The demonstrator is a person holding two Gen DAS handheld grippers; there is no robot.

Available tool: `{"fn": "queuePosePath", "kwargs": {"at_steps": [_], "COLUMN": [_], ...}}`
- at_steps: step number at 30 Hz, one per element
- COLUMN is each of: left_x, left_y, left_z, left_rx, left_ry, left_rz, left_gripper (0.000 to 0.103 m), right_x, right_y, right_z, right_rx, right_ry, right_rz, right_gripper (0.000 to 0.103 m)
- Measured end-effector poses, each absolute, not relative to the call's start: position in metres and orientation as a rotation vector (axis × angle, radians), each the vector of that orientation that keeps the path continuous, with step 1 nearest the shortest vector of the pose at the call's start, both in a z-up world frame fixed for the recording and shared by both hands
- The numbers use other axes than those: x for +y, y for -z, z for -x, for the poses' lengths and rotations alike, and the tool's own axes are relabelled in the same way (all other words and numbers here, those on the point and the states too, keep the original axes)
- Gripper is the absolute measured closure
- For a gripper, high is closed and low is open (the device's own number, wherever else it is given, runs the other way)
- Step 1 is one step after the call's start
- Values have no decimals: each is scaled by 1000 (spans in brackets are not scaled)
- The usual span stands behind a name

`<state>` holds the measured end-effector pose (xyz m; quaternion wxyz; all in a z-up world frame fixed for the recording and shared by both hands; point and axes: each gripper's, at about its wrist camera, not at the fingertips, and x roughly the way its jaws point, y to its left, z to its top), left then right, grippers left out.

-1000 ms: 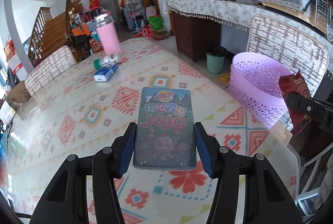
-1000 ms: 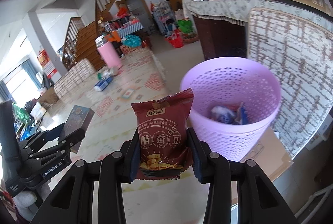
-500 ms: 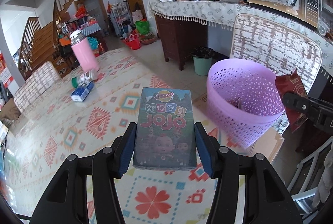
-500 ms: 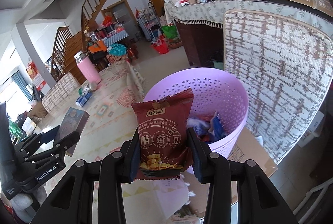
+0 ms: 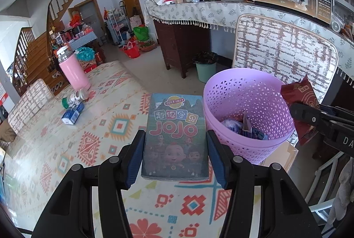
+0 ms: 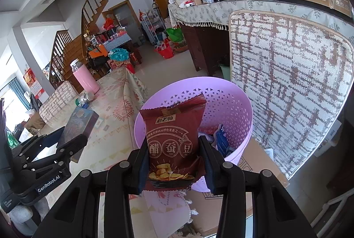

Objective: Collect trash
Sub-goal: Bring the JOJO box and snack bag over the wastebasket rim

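The round lilac perforated plastic basket stands on a flat cardboard sheet off the patterned tabletop; crumpled blue and white wrappers already lie in it. My right gripper is the nearer one: its jaws pinch the dark red crinkly snack bag upright, just short of the basket's near rim, mouth straight ahead. My left gripper has its jaws clamped on the flat blue "JOJO" cardboard box, long axis pointing forward, basket just to its right.
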<state>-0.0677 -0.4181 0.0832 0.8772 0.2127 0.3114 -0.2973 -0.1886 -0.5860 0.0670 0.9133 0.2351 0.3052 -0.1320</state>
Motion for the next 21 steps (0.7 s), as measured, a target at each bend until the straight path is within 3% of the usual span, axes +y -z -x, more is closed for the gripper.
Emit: {"fn": "queuePosePath", "kwargs": {"at_steps": [21], "left_x": [-474], "left_y": [-83], "left_z": [39], "left_rx": [691], "left_ry": [745], "left_rz": [-415], "left_gripper": [49], "right_x": [-614], "right_y": [-66], "right_z": [159], "right_rx": [636], "right_ry": [335], "right_rz": [-462], "right_gripper": [59]}}
